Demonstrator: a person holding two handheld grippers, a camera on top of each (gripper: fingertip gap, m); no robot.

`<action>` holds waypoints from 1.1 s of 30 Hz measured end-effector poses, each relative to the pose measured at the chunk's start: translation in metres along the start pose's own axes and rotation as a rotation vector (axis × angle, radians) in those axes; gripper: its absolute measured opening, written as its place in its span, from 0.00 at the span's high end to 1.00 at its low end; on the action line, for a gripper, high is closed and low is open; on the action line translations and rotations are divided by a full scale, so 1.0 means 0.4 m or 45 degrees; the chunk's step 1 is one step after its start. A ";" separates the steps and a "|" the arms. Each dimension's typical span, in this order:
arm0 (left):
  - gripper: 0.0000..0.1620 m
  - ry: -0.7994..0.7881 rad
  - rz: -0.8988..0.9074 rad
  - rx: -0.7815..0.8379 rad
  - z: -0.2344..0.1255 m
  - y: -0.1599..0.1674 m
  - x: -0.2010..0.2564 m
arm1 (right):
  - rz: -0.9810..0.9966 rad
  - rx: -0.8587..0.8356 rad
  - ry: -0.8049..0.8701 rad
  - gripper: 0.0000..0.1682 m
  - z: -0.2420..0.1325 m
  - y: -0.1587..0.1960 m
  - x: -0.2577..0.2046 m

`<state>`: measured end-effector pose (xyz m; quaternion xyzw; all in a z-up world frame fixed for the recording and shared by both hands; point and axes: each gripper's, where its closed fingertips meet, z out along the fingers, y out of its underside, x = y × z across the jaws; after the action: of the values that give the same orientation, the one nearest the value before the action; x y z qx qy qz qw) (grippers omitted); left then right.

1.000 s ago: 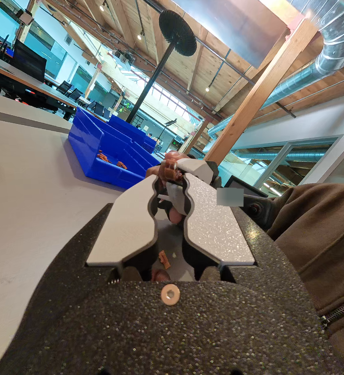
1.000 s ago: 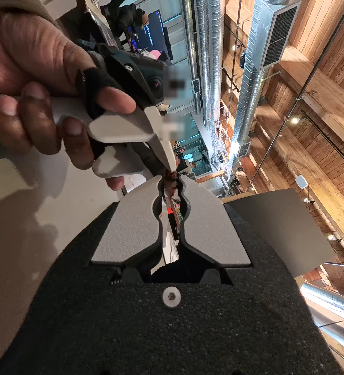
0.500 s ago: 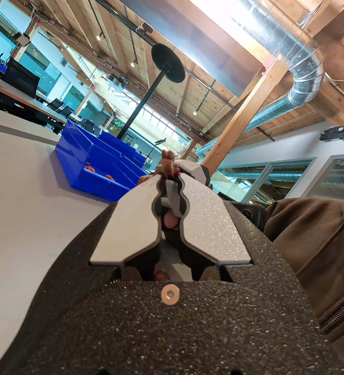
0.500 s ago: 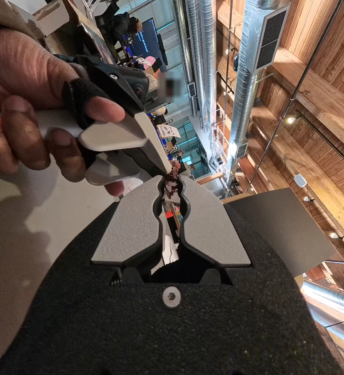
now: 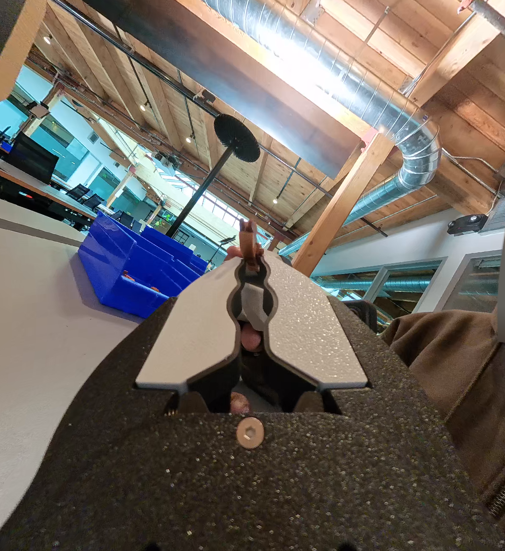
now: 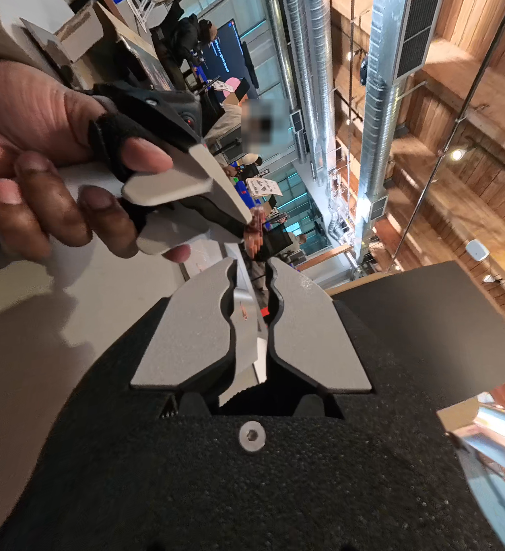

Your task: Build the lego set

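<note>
In the left wrist view my left gripper [image 5: 250, 260] is shut on a small brown lego assembly [image 5: 249, 243], which sticks up past its tips, raised above the grey table [image 5: 21, 313]. In the right wrist view my right gripper [image 6: 253, 263] is open and empty, with a clear gap between its fingers. Just above its tips, a hand [image 6: 36, 167] holds the left gripper [image 6: 244, 228], pinching the blurred brown assembly [image 6: 253, 235]. A grey finger of the right gripper [image 5: 252, 301] shows through the gap between the left fingers.
A blue divided bin [image 5: 138, 268] with a few brown pieces stands on the table to the left, beyond the left gripper. A brown jacket [image 5: 454, 372] fills the right side. Both cameras point up at a wooden ceiling and metal ducts. The grippers are tip to tip, or close to it.
The right gripper was shut on the brown assembly together with the left; it has opened and let go. The left gripper keeps the piece and has tilted upward.
</note>
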<state>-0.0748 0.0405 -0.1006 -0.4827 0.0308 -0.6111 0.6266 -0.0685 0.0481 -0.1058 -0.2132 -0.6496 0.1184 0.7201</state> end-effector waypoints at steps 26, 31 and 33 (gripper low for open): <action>1.00 -0.158 0.277 -0.179 0.010 0.039 -0.016 | 0.549 -0.732 -0.223 0.86 -0.151 0.265 -0.052; 0.98 -0.181 0.267 -0.208 0.000 0.030 -0.031 | 0.570 -0.874 -0.285 0.82 0.021 0.357 0.037; 0.97 -0.198 0.279 -0.217 -0.012 0.017 -0.040 | 0.490 -0.928 -0.397 0.82 0.088 0.394 0.071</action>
<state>-0.0769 0.0490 -0.1162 -0.5739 0.0866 -0.4949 0.6467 -0.0829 0.2053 -0.1510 -0.5499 -0.6984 0.0441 0.4560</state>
